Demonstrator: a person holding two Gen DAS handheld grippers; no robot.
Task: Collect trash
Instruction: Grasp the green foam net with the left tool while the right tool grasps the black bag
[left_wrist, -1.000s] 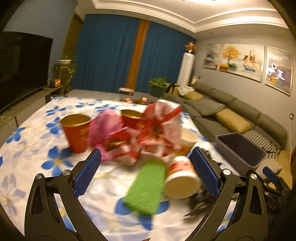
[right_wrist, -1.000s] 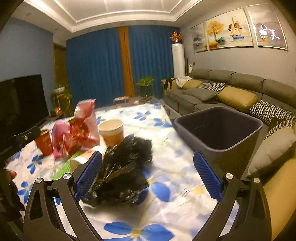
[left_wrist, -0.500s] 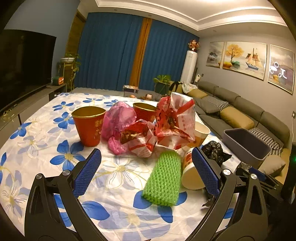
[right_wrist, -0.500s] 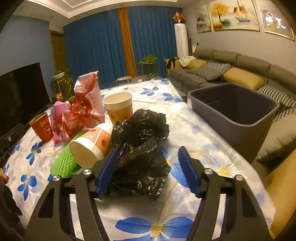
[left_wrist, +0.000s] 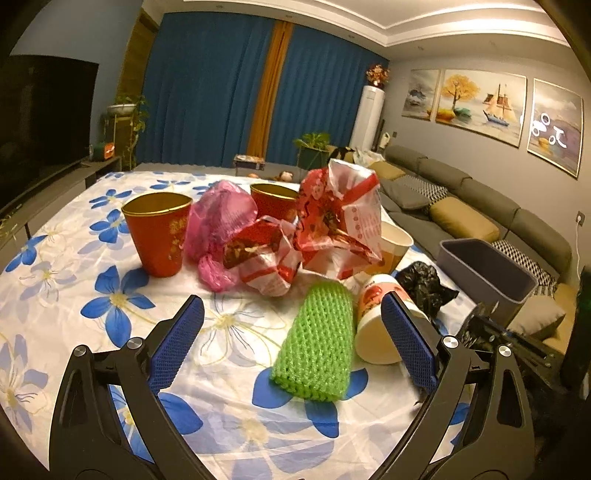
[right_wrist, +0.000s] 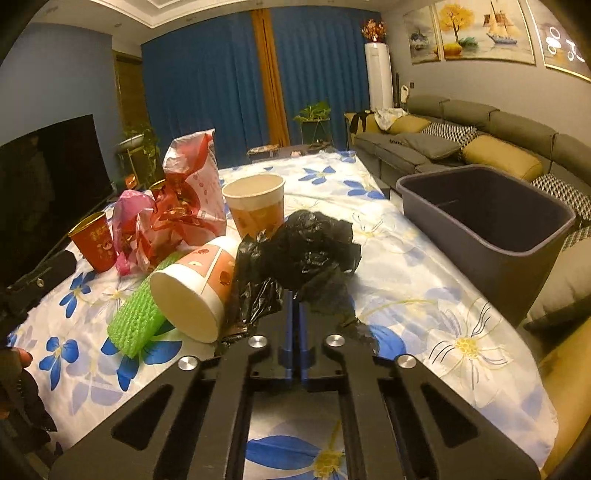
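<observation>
Floral tablecloth (right_wrist: 406, 295): my right gripper (right_wrist: 295, 314) clamped on black bag (right_wrist: 306, 251); left gripper (left_wrist: 295, 332) wide, above green net (left_wrist: 314, 347).

Hardly any legible writing

The red paper cup (left_wrist: 158, 236) at ten o'clock in the left wrist view bears gold characters, too blurred to read; print on the red-and-white plastic bag (left_wrist: 341, 221) is equally unreadable.

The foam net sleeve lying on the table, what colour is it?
Bright green foam net sleeve, clearest in the left wrist view.
</observation>
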